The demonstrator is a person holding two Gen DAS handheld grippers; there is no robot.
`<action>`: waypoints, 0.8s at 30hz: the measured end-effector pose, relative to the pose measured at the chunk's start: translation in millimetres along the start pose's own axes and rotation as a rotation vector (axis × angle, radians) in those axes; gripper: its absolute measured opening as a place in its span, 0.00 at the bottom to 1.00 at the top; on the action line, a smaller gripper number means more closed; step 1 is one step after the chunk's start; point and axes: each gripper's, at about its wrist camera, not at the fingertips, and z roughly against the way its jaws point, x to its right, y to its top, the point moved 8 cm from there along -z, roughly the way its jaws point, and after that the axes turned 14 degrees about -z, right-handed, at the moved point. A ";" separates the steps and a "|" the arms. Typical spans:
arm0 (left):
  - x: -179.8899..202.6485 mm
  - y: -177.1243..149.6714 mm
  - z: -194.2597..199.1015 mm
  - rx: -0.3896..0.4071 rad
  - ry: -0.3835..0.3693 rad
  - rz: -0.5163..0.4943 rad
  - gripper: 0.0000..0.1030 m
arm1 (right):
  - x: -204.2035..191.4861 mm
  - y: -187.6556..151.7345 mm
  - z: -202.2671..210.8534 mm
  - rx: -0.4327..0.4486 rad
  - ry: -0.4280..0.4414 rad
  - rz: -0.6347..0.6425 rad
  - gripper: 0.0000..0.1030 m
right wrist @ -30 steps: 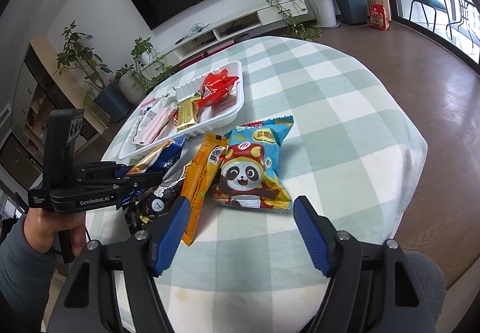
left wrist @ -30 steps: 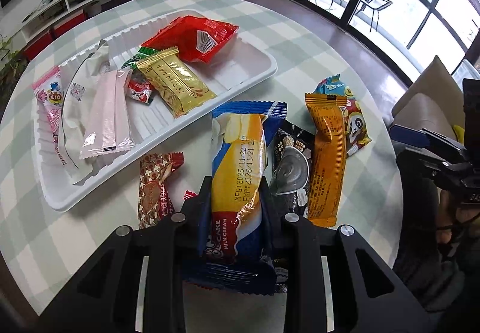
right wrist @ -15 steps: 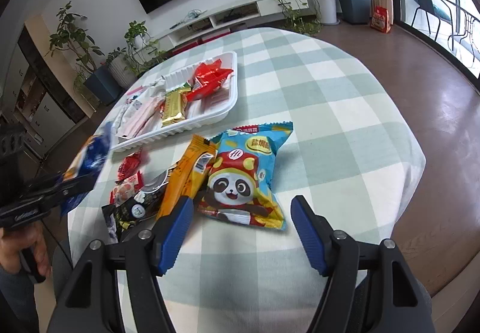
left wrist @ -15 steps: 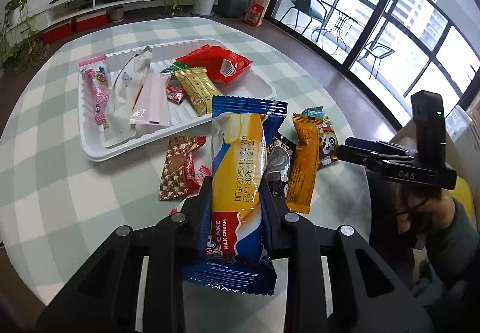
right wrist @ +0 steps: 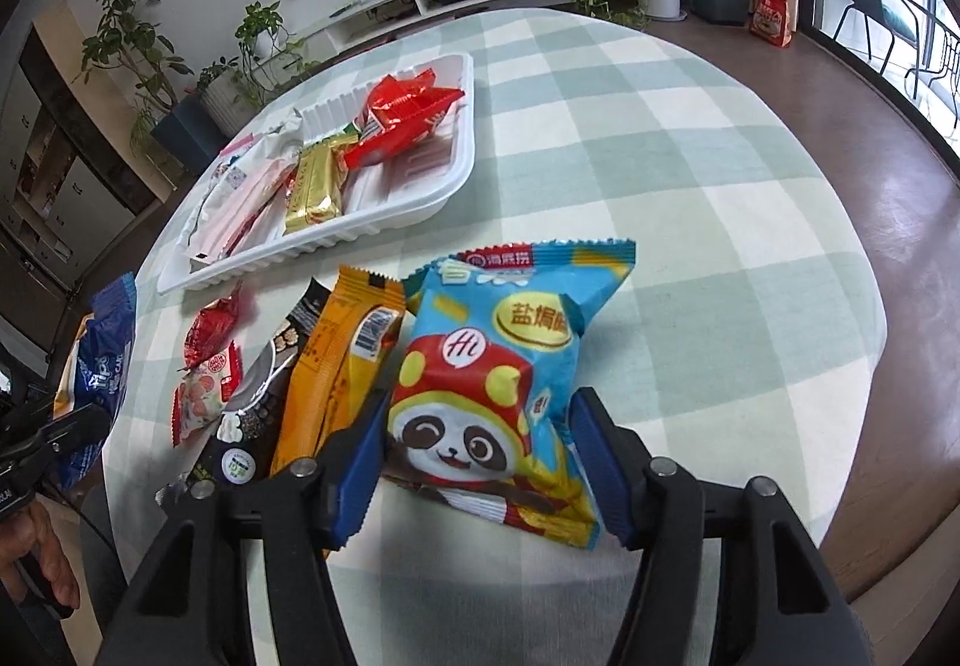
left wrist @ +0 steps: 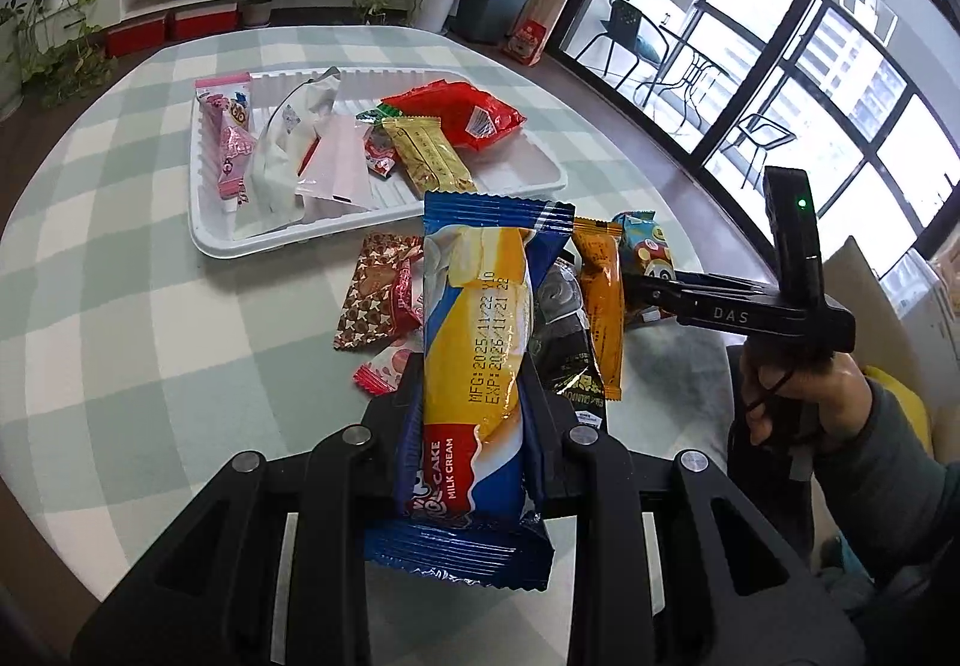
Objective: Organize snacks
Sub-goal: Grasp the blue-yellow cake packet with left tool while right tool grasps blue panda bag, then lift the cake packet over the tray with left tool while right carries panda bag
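Panda snack bag (right wrist: 498,390) now sits between closing right gripper (right wrist: 477,462); left gripper (left wrist: 474,396) clamps cake bar (left wrist: 474,342).

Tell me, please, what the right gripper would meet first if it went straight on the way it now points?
Most likely the blue panda snack bag, which already lies between the closing jaws of the right gripper. Beyond it is bare checked tablecloth. Whether the pads already touch the bag is unclear.
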 end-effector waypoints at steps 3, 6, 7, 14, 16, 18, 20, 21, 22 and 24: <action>-0.8 -1.2 -3.5 -0.003 -0.003 0.007 0.24 | -0.5 -0.8 1.0 0.000 0.001 0.009 0.55; -1.7 -2.6 -5.2 -0.002 -0.006 0.016 0.24 | 2.3 -1.9 3.9 0.003 0.021 0.000 0.52; -2.4 -3.2 -5.8 -0.002 -0.006 0.018 0.24 | 3.4 -2.4 5.1 0.004 0.026 -0.003 0.52; -8.2 -6.1 -3.3 0.012 -0.003 0.040 0.24 | 15.6 -3.2 19.6 0.024 0.049 -0.062 0.48; -10.0 -6.9 -1.6 0.017 0.000 0.047 0.24 | 20.3 -1.6 23.8 0.030 0.058 -0.084 0.48; -11.6 -7.5 0.5 0.024 0.001 0.054 0.24 | 25.6 1.1 30.9 0.046 0.064 -0.105 0.48; -13.2 -8.1 3.2 0.031 0.003 0.060 0.24 | 30.6 4.8 37.1 0.060 0.067 -0.124 0.48; -14.5 -7.7 4.2 0.035 0.004 0.063 0.24 | 33.5 7.0 40.1 0.067 0.072 -0.137 0.48; -16.0 -7.1 6.2 0.041 0.006 0.066 0.24 | 37.3 10.3 44.3 0.075 0.077 -0.150 0.48; -22.0 -4.1 12.5 0.056 0.017 0.075 0.24 | 43.3 17.3 52.2 0.094 0.076 -0.167 0.48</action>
